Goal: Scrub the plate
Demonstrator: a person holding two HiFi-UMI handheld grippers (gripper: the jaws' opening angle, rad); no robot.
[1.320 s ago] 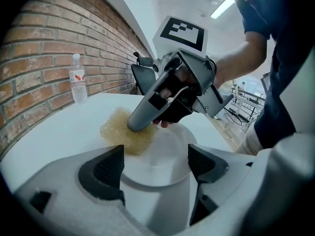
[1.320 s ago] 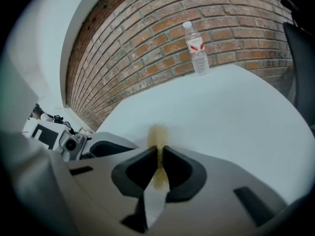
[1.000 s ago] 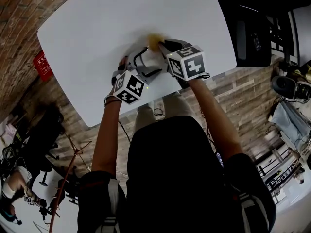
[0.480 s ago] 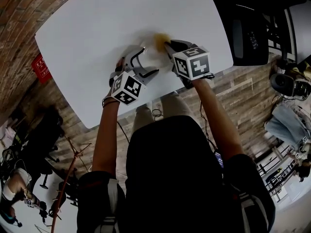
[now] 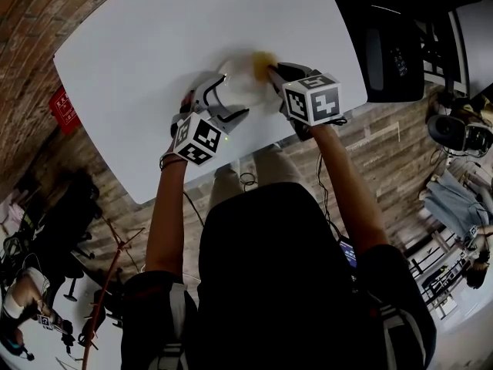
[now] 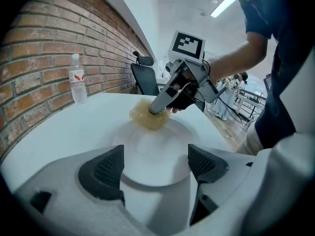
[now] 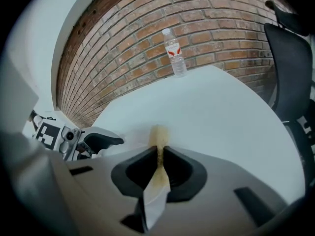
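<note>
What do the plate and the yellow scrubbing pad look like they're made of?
The plate is white, smooth and faintly glossy, likely ceramic or melamine; the look leaves that open. The scrubbing pad is a yellow, frizzy tangle of fibres with a ragged outline, probably a plastic mesh scourer.

We record:
- plate (image 6: 152, 154): white, smooth, faintly glossy; ceramic or plastic, we cannot tell
- scrubber (image 6: 147, 117): golden-yellow tangled mesh, wiry and rough
- worktop (image 6: 59, 132): white, smooth, matt
- left hand-held gripper (image 6: 156, 167): pale grey moulded plastic, matt; pads (image 6: 106, 172) black, finely gridded, rubber-like
- right hand-held gripper (image 7: 160, 159): the same grey matt plastic, jaw faces black
- bottle (image 7: 175, 58): clear glossy plastic, printed label
- wall (image 7: 128, 38): rough red brick, matt
</note>
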